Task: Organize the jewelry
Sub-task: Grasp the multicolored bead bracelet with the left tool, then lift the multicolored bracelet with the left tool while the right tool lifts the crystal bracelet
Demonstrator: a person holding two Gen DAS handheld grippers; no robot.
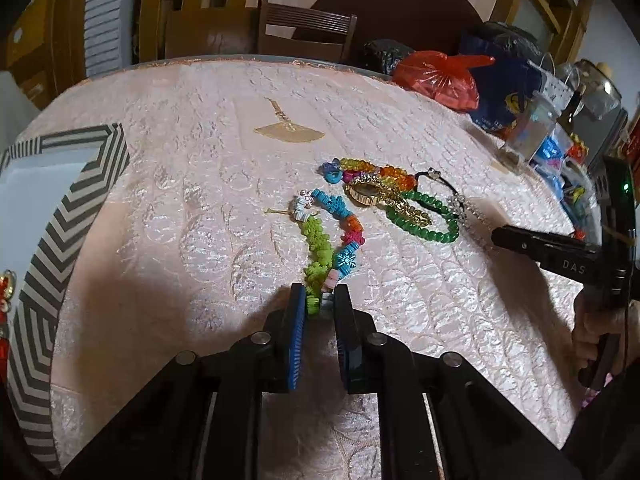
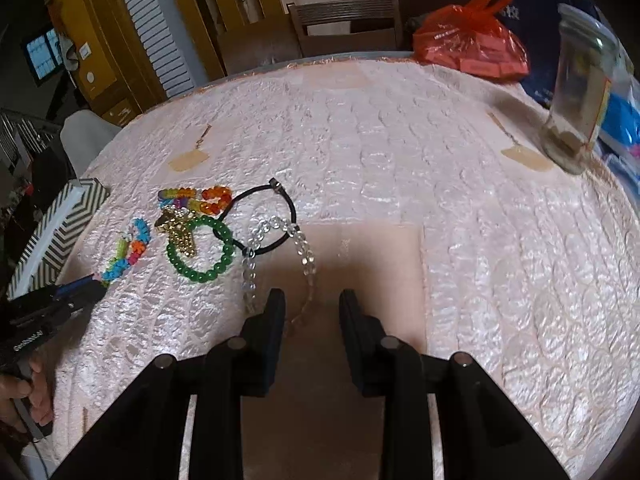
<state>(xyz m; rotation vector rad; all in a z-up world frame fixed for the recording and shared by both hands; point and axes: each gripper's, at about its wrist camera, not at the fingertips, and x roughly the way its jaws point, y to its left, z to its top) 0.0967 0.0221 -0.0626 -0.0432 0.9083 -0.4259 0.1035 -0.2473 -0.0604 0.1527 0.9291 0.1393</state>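
Multicoloured beads of the flower bracelet [image 1: 328,236] sit pinched at their near end between the blue-padded jaws of the left gripper [image 1: 320,300], so the step in hand looks like the pick-up of the first piece for sorting. The bracelet's far end rests on the table [image 1: 200,160], just this side of the green bead bracelet [image 1: 424,216] and the gold watch [image 1: 370,194] tangled with it. Left of the bracelet, well apart, stands the striped box [image 1: 60,220], the likely place for it; the next move would call for a lift clear of the cloth and a carry leftward, without dragging the neighbouring pile. The right gripper [image 2: 312,300] hangs with its jaws parted and holding nothing. The clear bead bracelet [image 2: 276,256] lies just ahead of it, one strand running down between the tips, beside a black cord bracelet [image 2: 260,216].
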